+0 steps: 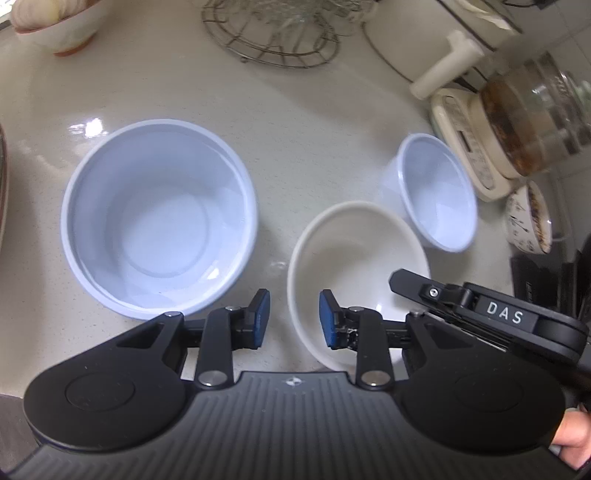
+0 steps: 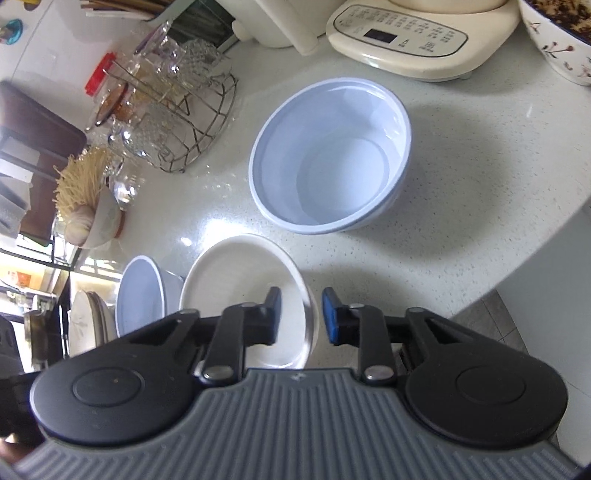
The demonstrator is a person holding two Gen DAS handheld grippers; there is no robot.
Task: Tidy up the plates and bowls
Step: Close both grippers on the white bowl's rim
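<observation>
A large pale blue bowl [image 1: 159,225] stands on the speckled counter [image 1: 295,122]; it also shows in the right wrist view [image 2: 332,155]. A white bowl [image 1: 354,273] sits right of it, and a small pale blue bowl [image 1: 436,192] lies tilted behind. My left gripper [image 1: 294,319] is open, its jaws straddling the white bowl's near rim. In the right wrist view my right gripper [image 2: 301,315] is open, its jaws either side of the white bowl's [image 2: 243,288] rim. The small blue bowl [image 2: 140,295] is left of it. The right gripper's body [image 1: 495,314] shows in the left view.
A wire rack [image 1: 273,33] with glassware [image 2: 166,99] stands at the back. A cream appliance [image 2: 417,40], a glass pot [image 1: 532,110], a floral bowl [image 1: 528,218], a garlic bowl [image 1: 55,22] and stacked plates [image 2: 88,325] ring the area. The counter edge [image 2: 517,273] drops off at right.
</observation>
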